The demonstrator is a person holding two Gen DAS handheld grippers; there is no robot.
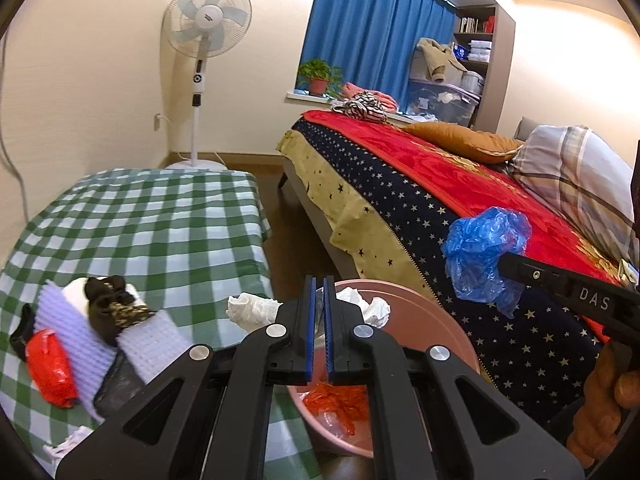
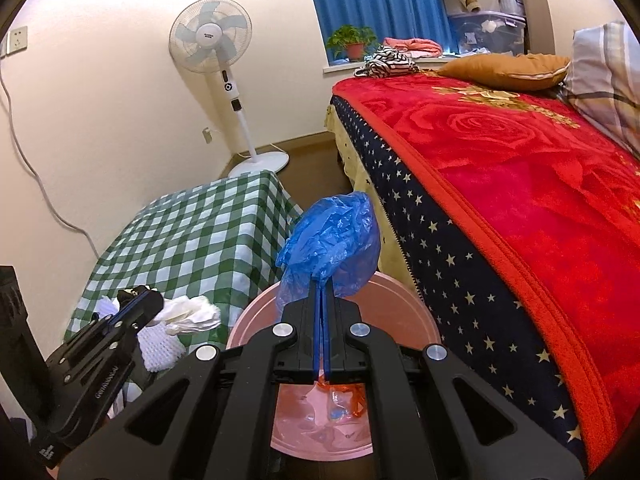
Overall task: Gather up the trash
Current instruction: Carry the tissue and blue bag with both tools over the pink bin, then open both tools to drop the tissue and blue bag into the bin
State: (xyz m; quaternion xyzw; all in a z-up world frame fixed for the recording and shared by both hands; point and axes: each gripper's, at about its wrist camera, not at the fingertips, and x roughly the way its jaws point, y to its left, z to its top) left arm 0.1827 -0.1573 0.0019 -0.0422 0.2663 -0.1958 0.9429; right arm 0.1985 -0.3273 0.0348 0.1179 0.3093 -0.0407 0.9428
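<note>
Blue plastic bag (image 2: 332, 240), crumpled, sits pinched between the closed jaws of the right gripper (image 2: 321, 292), above the far rim of the pink basin (image 2: 424, 320) holding orange scraps. Left gripper (image 1: 319, 284) is closed too, on a thin clear film over the basin, near white tissue (image 1: 252, 308) on the green checked tablecloth (image 1: 160, 220).

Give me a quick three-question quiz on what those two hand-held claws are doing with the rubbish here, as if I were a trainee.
1. True or false: the right claw is shut on a blue plastic bag.
2. What already lies in the pink basin? A: a sock. B: orange plastic scrap. C: a book.
3. Fill in: the left claw grips crumpled white ____.

Key: 1 true; 2 B; 3 tissue.
</note>
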